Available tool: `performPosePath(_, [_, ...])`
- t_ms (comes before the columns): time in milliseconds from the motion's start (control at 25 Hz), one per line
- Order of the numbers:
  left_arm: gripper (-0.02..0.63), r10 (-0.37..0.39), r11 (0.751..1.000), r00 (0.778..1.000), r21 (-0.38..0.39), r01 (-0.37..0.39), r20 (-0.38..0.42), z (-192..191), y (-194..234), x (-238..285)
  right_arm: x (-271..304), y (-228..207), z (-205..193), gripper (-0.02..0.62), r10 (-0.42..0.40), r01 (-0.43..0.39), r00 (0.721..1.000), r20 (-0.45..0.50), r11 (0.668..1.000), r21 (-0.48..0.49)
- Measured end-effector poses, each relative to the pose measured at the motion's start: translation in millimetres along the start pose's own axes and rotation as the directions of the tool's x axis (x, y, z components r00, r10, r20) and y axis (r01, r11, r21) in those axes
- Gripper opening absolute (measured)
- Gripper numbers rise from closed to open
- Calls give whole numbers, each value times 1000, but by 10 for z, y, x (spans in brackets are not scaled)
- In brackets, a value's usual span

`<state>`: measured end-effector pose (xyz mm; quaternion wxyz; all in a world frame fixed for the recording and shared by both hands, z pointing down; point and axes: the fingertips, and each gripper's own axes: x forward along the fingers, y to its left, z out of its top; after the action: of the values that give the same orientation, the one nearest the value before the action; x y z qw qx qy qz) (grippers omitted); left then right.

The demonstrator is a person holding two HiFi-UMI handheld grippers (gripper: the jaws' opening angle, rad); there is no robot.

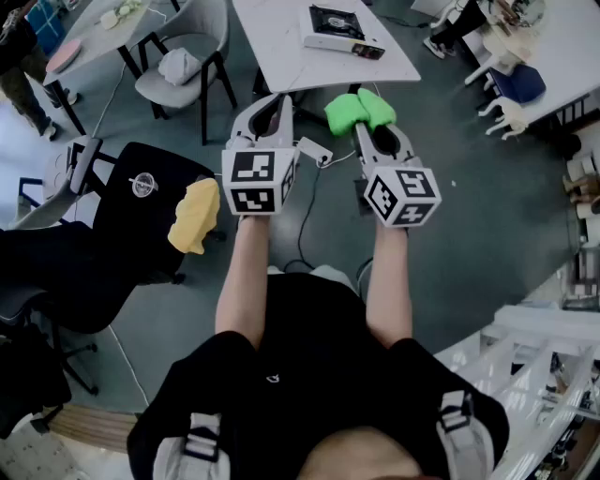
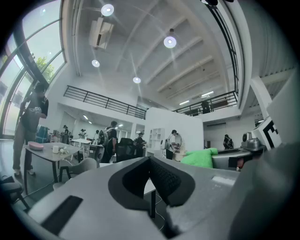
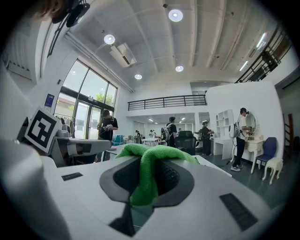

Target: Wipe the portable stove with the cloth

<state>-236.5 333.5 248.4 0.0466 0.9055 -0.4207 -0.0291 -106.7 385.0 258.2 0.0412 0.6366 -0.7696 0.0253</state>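
Both tools are held up over the grey floor [image 1: 469,169], well away from the desk. The left tool [image 1: 274,105] is pressed together with nothing in it. The right tool [image 1: 373,129] is squeezed tight on the green cloth [image 1: 354,111], which looks soft and fuzzy and bunches up in a lump. Farther off, the flat, boxy stove [image 1: 339,28] sits by the right edge of the smooth white desk [image 1: 277,42]. I think it is best to step close first, then rub the stove's top with a loose part of the cloth.
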Motion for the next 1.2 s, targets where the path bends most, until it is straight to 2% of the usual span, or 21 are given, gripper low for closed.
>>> performPosePath(320, [0, -4, 1000, 1000, -7, 4, 5, 3, 22, 93, 55, -38, 30, 51, 10, -10, 1000, 8, 1000, -10])
performPosePath(440, [-1, -13, 1000, 1000, -13, 13, 23, 70, 28, 120, 67, -51, 100, 51, 12, -12, 999, 37, 1000, 21])
performPosePath(560, [-2, -24, 1000, 999, -18, 24, 46, 148, 42, 133, 54, -59, 169, 52, 1, -1, 999, 45, 1000, 0])
performPosePath(840, [0, 22, 995, 981, -97, -3, 194, 520, 414, 50, 52, -197, 304, 52, -19, 19, 998, 64, 1000, -12])
performPosePath(1000, [-1, 21, 995, 982, -95, -2, 189, 545, 414, 123, 65, -322, 383, 52, -36, 35, 996, 80, 999, 4])
performPosePath(1120, [0, 4, 998, 983, -67, 8, 182, 547, 473, 212, 150, -403, 439, 52, -33, 32, 994, 100, 999, 12])
performPosePath(1200, [-2, 58, 995, 982, -87, -43, 178, 539, 693, 244, 258, -465, 436, 52, -22, 21, 994, 104, 1000, 15])
